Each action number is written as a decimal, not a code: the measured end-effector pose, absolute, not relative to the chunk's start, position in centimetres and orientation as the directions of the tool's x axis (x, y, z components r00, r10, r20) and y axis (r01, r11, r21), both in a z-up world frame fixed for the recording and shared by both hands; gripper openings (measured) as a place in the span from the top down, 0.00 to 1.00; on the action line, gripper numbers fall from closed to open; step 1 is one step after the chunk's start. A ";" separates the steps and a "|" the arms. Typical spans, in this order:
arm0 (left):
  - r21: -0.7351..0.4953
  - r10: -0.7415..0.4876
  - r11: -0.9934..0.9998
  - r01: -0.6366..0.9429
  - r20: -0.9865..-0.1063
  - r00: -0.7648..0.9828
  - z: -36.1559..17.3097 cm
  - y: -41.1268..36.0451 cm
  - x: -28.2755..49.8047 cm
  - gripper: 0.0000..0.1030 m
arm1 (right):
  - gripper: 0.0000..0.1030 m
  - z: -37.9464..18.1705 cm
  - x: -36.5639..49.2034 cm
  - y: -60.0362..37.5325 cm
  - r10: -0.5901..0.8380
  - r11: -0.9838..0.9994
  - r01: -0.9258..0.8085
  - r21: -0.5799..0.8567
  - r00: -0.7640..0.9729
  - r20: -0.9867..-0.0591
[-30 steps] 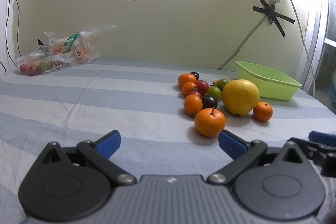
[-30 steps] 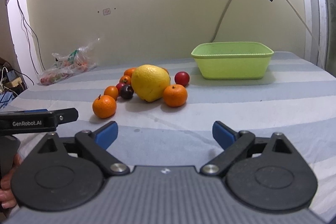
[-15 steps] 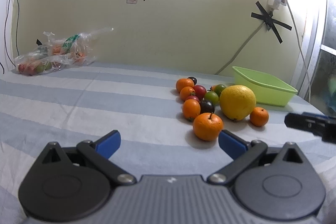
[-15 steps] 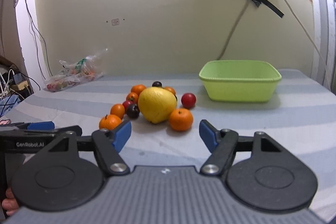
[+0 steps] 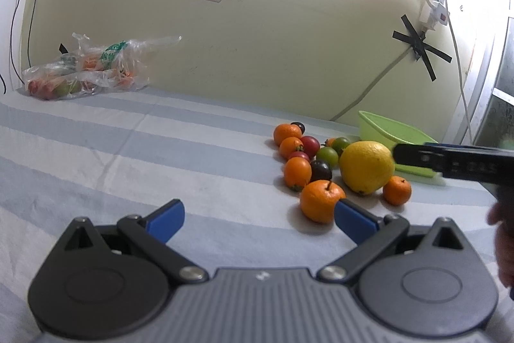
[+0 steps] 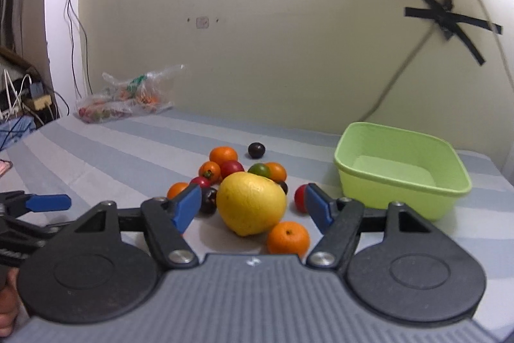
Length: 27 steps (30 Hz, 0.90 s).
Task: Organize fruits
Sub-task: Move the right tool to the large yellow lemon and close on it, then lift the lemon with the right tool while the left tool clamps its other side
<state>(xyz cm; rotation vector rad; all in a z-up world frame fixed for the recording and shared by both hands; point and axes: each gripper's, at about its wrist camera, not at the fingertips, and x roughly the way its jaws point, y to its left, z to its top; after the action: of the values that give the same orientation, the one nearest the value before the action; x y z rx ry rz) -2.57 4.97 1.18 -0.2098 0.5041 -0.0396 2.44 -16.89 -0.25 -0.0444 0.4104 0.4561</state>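
A: Change? Right gripper [image 6: 250, 208] pushed in toward the pile; jaws narrowed a second ago, now steady, big yellow citrus [image 6: 251, 203] between the pads, not pressed.

B: Left gripper [image 5: 258, 216]?

A: Barely moved, jaws wide, empty; stemmed orange [image 5: 321, 200] beside its right pad.

B: Clutter?

A: Small orange [image 6: 288, 238] lower centre, red fruit [image 6: 299, 197] behind the right pad, dark ones left.

B: Room?

A: Green basin [image 6: 401, 171] right, empty; plastic bag [image 5: 86, 66] upper left; bare striped cloth [image 5: 128, 150] left.
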 end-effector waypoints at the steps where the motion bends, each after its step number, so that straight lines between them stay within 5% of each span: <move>1: -0.210 -0.090 0.978 -0.014 -0.474 0.876 1.2 5.0 -2.6 0.00 | 0.29 -0.4 2.8 -16.6 0.417 0.898 -0.438 0.044 0.815 -0.402; 15: -0.220 -0.097 0.975 -0.010 -0.469 0.878 1.1 5.0 -2.4 0.00 | 0.36 -2.3 5.4 -15.0 0.402 0.891 -0.455 0.010 0.776 -0.485; 27: -0.266 -0.110 0.963 -0.027 -0.484 0.868 0.9 5.9 -1.9 0.00 | 0.37 -1.5 -0.8 -19.6 0.623 0.781 -0.463 0.419 0.619 -0.478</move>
<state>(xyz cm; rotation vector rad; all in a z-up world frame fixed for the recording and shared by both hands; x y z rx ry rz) -1.92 5.89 0.94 -0.2706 0.5189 -0.0439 -0.82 -19.63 -1.47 0.2667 0.6486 0.6328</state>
